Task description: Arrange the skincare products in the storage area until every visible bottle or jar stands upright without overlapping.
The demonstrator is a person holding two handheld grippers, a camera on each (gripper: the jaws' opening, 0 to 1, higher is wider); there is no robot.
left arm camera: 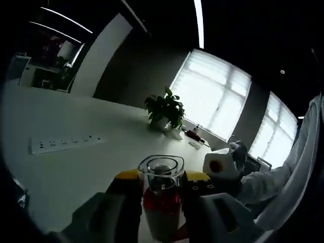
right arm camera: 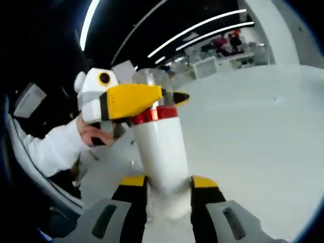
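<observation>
Both grippers' fingers clamp a white bottle (right arm camera: 161,152) with red band, clear cap.

Left gripper (left arm camera: 162,202): bottom centre of the left gripper view, jaws closed on the bottle (left arm camera: 162,195).
Right gripper (right arm camera: 167,195): bottom centre of the right gripper view, jaws clamping the bottle's base.
Hand (right arm camera: 93,134): centre left, white sleeve (right arm camera: 50,149).

One bottle (left arm camera: 161,197), one plant (left arm camera: 164,110), one power strip (left arm camera: 63,143).
</observation>
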